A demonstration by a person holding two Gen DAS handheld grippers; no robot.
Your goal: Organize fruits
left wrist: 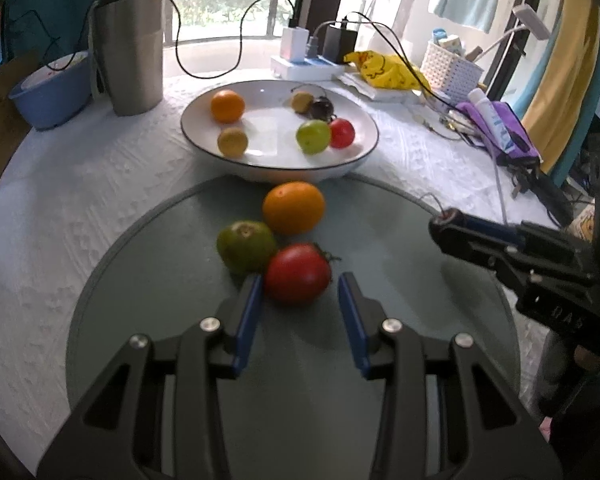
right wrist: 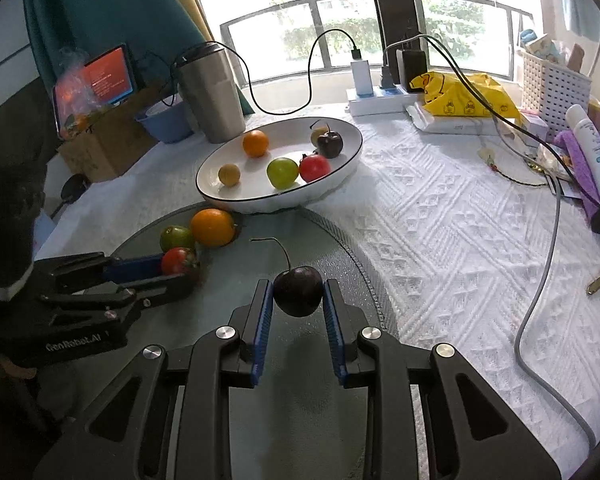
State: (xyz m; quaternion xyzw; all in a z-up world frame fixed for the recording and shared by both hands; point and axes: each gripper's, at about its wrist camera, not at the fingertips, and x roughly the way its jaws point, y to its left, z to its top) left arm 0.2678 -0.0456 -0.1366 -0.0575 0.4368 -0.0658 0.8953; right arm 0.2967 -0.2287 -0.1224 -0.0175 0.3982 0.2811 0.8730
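Task judged partly done.

Near: dark cherry [right wrist: 298,291] pinched between pads of right gripper [right wrist: 298,304], jaws closed on it, carried above glass disc [right wrist: 340,248].

Left gripper [left wrist: 300,300] partly open around red tomato [left wrist: 298,274]; pad contact cannot be told.

Left on disc, counted: one red tomato, one green tomato [left wrist: 246,246], one orange [left wrist: 294,207].

Far: white bowl [left wrist: 204,144] already loaded with six fruits: one orange, two yellowish, one green, one red, one dark cherry.

Four fruits judged remaining.
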